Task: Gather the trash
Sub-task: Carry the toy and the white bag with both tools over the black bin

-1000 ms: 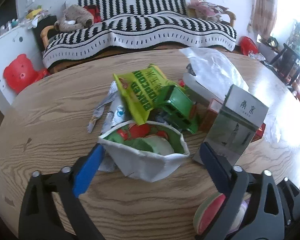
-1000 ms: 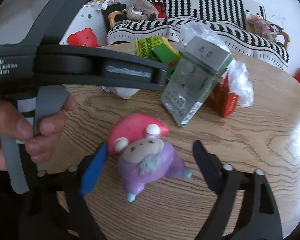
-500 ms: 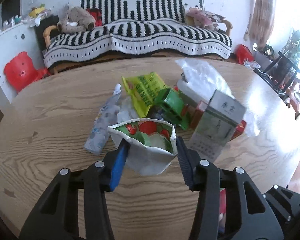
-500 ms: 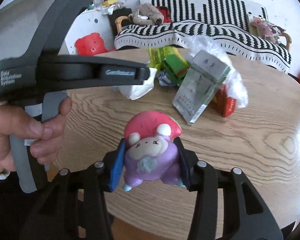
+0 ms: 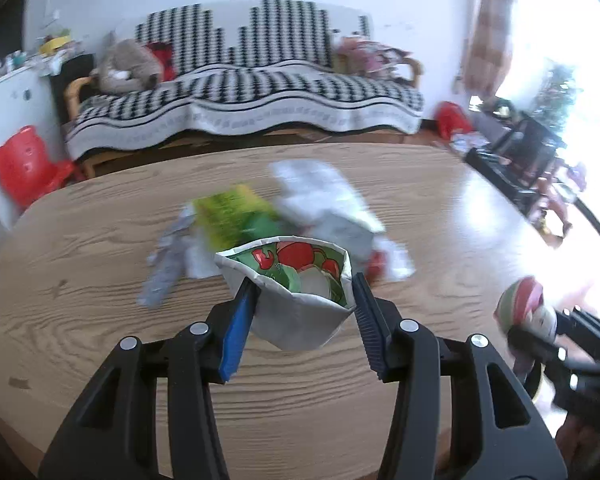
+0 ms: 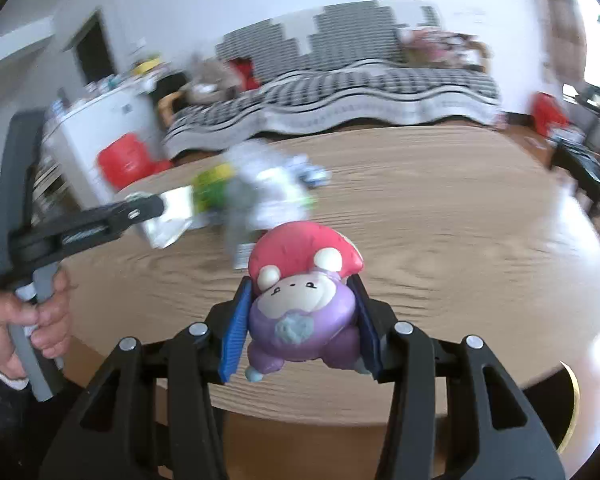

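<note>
A white snack bag (image 5: 300,312) sits clamped in my left gripper (image 5: 302,320) above the wooden table (image 5: 100,320), trash pile (image 5: 260,216) behind it, while my right gripper (image 6: 300,320) squeezes a purple squishy toy (image 6: 300,304).

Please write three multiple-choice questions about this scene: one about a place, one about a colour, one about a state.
1. Where is the rest of the trash pile?
A. on the sofa
B. on the wooden table
C. on the floor

2. What colour is the cap of the toy?
A. red
B. blue
C. yellow

3. What is the state of the left gripper?
A. open and empty
B. out of view
C. shut on the white packet

Answers:
1 B, the pile lies on wood grain.
2 A, the cap is red above a purple body.
3 C, both jaws press the packet's sides.
</note>
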`<state>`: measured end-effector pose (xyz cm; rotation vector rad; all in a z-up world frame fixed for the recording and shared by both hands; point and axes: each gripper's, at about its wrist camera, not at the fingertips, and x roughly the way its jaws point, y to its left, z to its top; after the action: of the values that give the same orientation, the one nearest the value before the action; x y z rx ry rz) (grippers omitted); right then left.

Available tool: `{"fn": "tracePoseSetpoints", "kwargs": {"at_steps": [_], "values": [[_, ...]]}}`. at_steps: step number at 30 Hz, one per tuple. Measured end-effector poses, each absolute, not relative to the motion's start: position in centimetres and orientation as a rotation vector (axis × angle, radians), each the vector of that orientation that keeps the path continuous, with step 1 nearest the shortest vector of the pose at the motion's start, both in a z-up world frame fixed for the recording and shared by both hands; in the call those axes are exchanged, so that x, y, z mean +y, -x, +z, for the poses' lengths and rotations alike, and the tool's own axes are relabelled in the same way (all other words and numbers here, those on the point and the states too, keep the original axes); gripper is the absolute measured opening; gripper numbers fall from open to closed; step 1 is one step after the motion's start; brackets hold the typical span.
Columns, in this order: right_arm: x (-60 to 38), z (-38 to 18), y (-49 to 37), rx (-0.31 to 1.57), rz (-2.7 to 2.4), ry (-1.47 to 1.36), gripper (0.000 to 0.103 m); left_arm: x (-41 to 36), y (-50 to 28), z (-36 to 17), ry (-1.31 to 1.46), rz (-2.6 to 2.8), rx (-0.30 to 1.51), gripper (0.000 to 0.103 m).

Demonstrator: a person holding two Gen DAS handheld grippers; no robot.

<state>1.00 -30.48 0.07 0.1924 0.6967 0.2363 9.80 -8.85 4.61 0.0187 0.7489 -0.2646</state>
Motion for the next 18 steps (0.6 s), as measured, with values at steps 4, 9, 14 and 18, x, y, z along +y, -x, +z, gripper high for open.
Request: {"fn": "tracePoseSetpoints", "kwargs": {"at_steps": [4,9,14,18], "values": [[-38.6,0.3,2.2,0.688,0.063,-0.255,0.047,-14.0,-8.7,5.3,-0.038,-0.382,0.725,0.048],[-48.4,-1.3,6.7,0.716,-0.164,-0.344,0.047,-22.7,-5.9,4.7,-0.089,-0.583,0.715,0.048],[-56.4,-4.2,11.0,0.776,-0.322,-0.470,0.048,-31.2,-2.6,2.0,-0.132,-0.791,0.770,0.048],[-59.8,-6.5,13.2,0.833,-0.398,-0.552,0.048,-37.1,-0.5,-0.6,-0.185,-0.922,0.812,0.048]]}}
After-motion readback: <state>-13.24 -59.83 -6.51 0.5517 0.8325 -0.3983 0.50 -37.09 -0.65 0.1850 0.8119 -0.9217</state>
